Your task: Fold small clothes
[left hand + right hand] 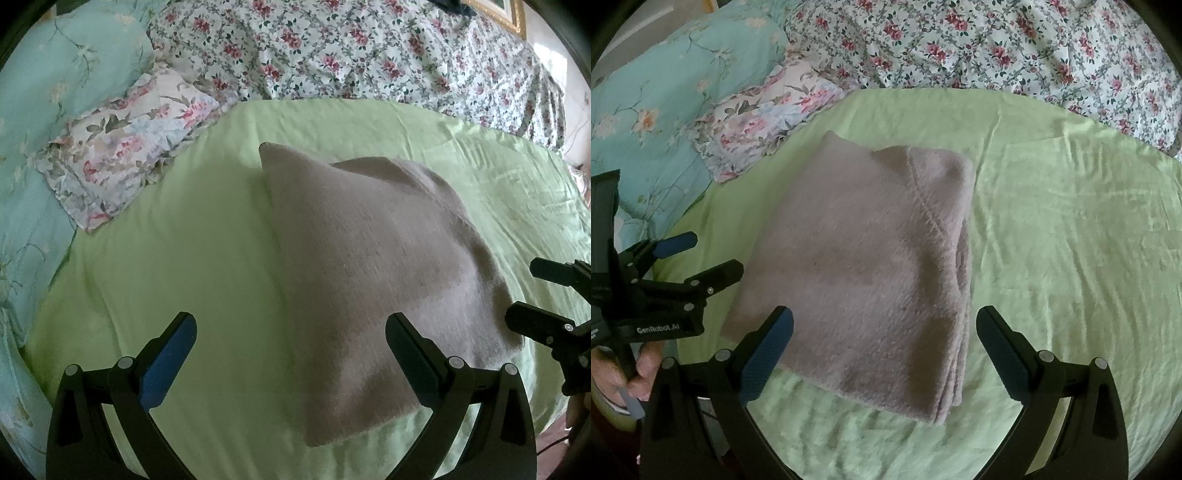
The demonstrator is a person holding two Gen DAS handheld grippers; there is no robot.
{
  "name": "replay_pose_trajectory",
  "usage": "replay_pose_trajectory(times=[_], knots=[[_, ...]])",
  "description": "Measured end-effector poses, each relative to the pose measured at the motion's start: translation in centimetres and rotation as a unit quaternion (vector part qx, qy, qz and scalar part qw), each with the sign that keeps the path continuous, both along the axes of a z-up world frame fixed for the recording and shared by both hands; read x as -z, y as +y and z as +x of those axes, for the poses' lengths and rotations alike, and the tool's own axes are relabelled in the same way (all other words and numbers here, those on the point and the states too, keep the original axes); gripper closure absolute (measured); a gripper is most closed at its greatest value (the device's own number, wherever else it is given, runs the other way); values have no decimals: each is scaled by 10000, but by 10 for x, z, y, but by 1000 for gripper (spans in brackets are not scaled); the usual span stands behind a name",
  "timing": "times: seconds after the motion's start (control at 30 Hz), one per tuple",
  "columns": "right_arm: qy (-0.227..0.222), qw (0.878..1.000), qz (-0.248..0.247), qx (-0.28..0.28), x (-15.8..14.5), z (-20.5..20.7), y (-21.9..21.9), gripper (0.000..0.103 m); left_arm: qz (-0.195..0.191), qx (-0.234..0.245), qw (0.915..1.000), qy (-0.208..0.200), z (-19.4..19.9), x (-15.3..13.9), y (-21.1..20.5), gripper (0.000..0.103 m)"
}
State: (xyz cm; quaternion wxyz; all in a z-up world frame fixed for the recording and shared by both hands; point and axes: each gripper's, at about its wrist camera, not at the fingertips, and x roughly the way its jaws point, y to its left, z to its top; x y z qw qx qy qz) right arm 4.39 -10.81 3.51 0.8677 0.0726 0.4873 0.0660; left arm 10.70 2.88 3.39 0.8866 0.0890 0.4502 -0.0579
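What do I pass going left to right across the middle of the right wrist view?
Left gripper → folded grey garment → bare green sheet.

Folded garment [871, 266]: pale greyish-pink, plain, fuzzy knit texture. Bed sheet [1052, 236] under it: light lime green, plain. Quilt [997, 40] behind: white ground, small pink-red roses with dark green leaves, dense all-over print. Pillow [665, 96]: aqua-turquoise, faint pale blossoms on thin dark twigs. Smaller pillow [768, 110]: white-bluish ground, larger pink flowers, grey-olive leaves. Left gripper [291, 354] and right gripper [884, 350]: black frames, blue pads on the jaws. Picture frame [506, 14]: gold.
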Motion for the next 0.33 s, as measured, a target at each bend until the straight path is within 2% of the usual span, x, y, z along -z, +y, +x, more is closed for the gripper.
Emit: replay_pose_trajectory(times=[0.33], knots=[[-18, 10000, 33, 0, 0, 6, -1, 4, 62, -52, 10000, -32, 0, -1, -2, 1]])
